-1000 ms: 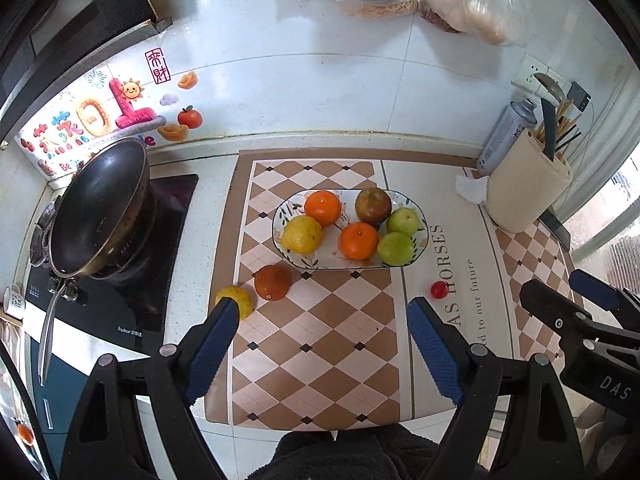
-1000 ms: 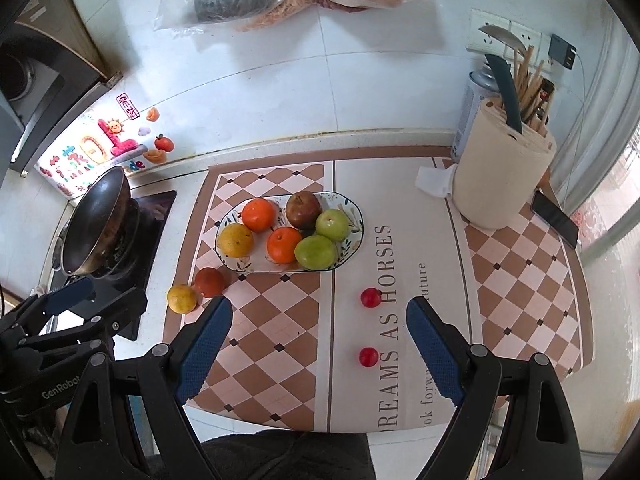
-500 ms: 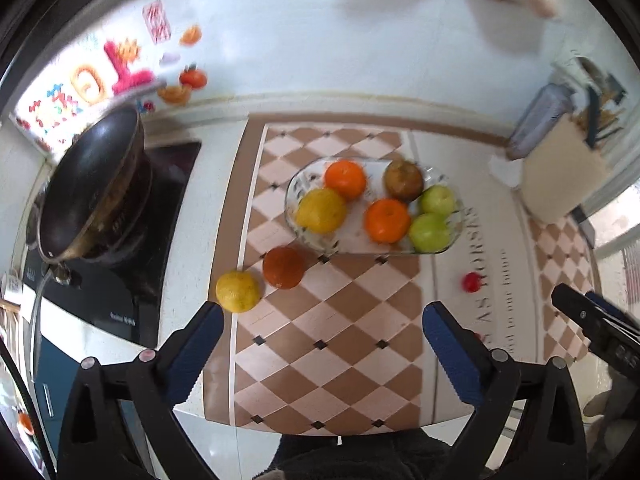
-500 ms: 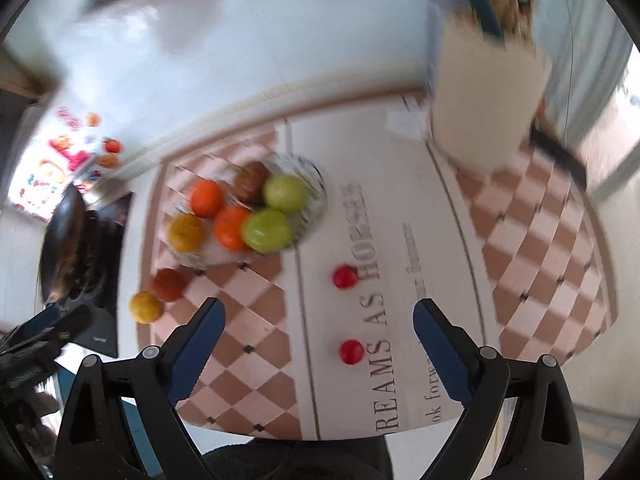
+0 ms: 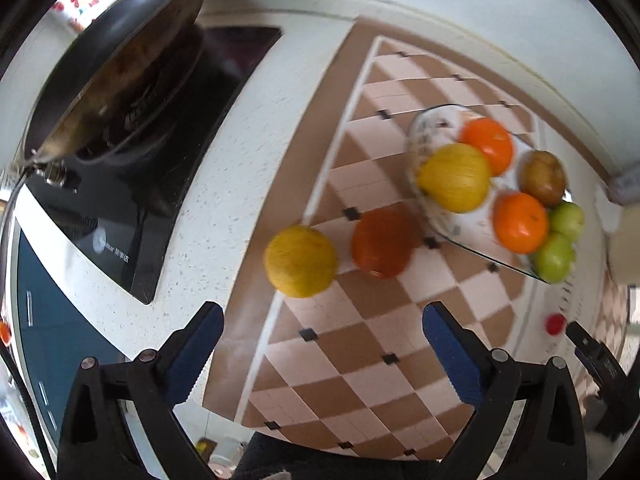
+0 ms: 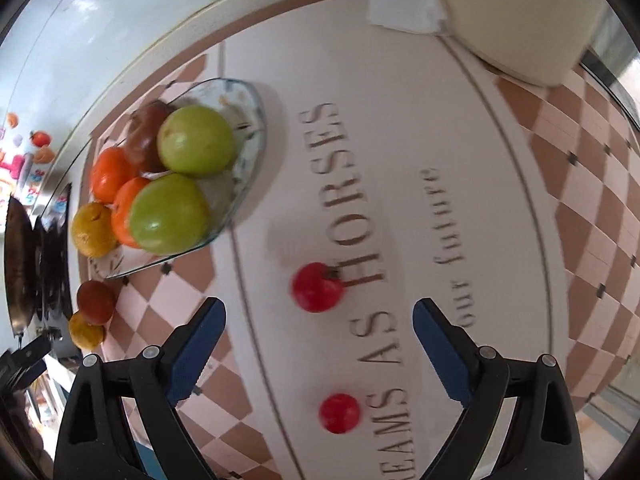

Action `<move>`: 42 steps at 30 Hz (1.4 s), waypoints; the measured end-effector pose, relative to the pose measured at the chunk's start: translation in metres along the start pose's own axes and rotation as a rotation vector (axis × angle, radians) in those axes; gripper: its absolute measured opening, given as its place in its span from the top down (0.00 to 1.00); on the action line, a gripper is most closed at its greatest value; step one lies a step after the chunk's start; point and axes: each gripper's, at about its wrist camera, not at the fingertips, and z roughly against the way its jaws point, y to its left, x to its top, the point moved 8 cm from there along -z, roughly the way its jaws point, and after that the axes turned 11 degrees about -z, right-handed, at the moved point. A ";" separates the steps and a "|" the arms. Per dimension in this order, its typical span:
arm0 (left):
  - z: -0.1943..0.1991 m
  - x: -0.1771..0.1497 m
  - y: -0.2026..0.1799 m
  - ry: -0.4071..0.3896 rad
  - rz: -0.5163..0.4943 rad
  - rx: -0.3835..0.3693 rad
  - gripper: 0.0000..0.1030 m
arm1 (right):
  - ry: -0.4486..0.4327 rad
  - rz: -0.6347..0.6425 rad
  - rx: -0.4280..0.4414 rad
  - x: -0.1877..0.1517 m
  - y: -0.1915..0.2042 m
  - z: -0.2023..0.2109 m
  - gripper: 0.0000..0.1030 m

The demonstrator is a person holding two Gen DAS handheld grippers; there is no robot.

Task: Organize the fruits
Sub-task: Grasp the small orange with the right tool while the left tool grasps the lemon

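Note:
A glass fruit plate (image 5: pixel 460 232) (image 6: pixel 250 152) on the checkered mat holds oranges, a yellow fruit, a brown fruit and two green apples. A loose yellow fruit (image 5: pixel 301 261) and a dark red-orange fruit (image 5: pixel 382 242) lie on the mat left of the plate. My left gripper (image 5: pixel 320 336) is open and empty, just short of the yellow fruit. Two small red fruits lie on the mat's lettering, one farther (image 6: pixel 317 287) and one nearer (image 6: pixel 339 413). My right gripper (image 6: pixel 316 334) is open and empty, the farther red fruit just ahead of its fingertips.
A black pan (image 5: pixel 112 60) sits on the cooktop (image 5: pixel 120 220) at the left. A beige utensil holder (image 6: pixel 520 16) stands at the back right with a white paper scrap (image 6: pixel 400 12) beside it. The counter's front edge is near both grippers.
Both grippers have dropped and moved forward toward the mat. The left one closed in on the loose yellow fruit, the right one on the red fruits. Both stayed open.

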 end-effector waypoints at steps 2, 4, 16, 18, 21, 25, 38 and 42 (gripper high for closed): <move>-0.011 0.000 0.007 0.027 0.019 0.005 0.01 | 0.006 0.014 0.046 -0.003 0.017 0.001 0.13; -0.022 -0.001 0.016 0.053 0.051 0.005 0.01 | 0.031 0.046 0.115 -0.012 0.046 0.002 0.20; -0.063 0.020 0.027 0.034 0.075 -0.078 0.17 | 0.220 0.235 0.310 -0.049 0.199 -0.026 0.24; -0.063 0.019 0.031 0.039 0.087 -0.088 0.40 | 0.244 0.234 0.317 -0.050 0.212 -0.033 0.25; -0.069 0.019 0.033 0.046 0.098 -0.128 0.42 | 0.281 0.224 0.322 -0.053 0.230 -0.045 0.25; -0.068 0.017 0.036 0.033 0.088 -0.133 0.43 | 0.339 0.204 0.325 -0.059 0.253 -0.062 0.25; -0.067 0.001 0.054 0.048 0.100 -0.189 0.42 | 0.390 0.291 0.179 -0.090 0.292 -0.107 0.43; -0.074 0.004 0.046 0.074 0.083 -0.213 0.42 | 0.362 0.307 0.168 -0.090 0.281 -0.101 0.43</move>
